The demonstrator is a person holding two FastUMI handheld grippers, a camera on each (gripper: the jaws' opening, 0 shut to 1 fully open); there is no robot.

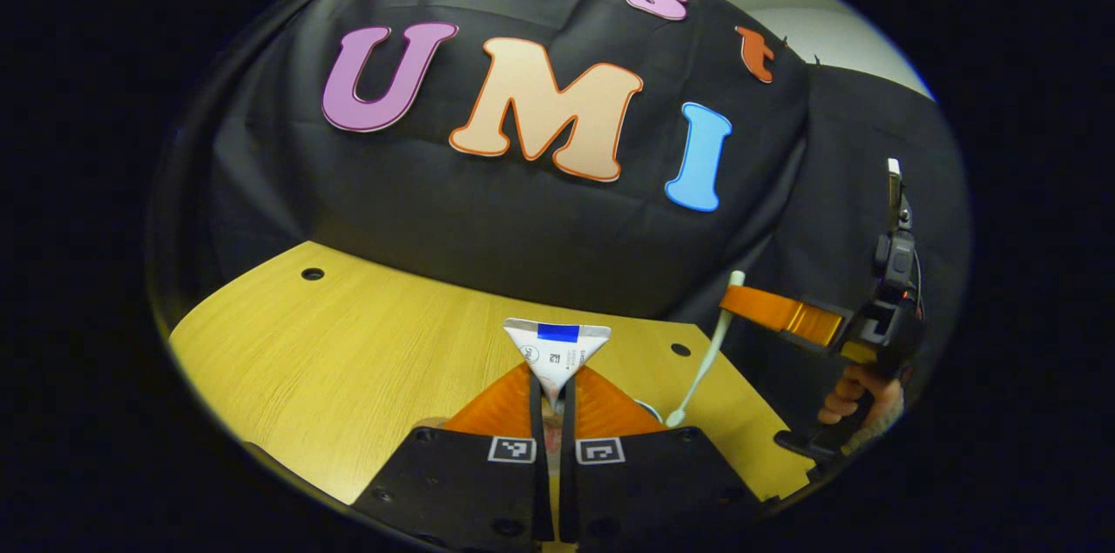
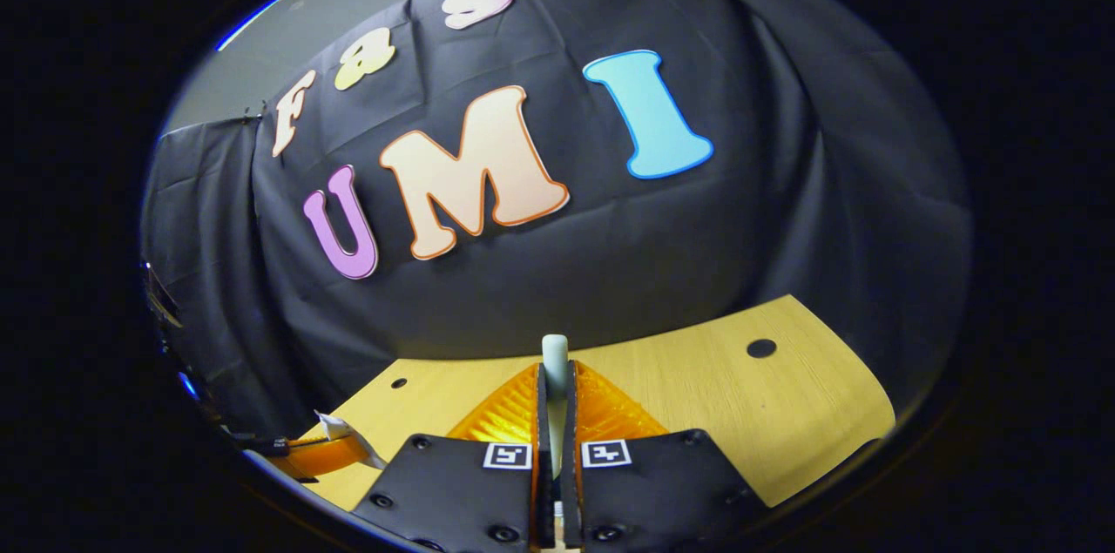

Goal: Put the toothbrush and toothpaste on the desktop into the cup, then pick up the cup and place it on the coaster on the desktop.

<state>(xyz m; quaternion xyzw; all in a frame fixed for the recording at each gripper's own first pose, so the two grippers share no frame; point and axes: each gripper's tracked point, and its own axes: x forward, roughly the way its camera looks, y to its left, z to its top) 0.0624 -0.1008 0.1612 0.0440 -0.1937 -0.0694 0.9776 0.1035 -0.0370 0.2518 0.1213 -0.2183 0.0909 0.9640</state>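
At bottom centre of the left gripper view, the left gripper (image 1: 555,396) clenches the toothpaste (image 1: 556,350) above the desktop (image 1: 348,344). At bottom centre of the right gripper view, the right gripper (image 2: 555,392) pinches the toothbrush (image 2: 555,354). Both look lifted, ready for lowering into the cup.

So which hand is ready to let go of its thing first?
Probably right: the right tongs hold the toothbrush upright, its lower end down near the desk. The left tongs clamp the toothpaste pointing forward, not down.
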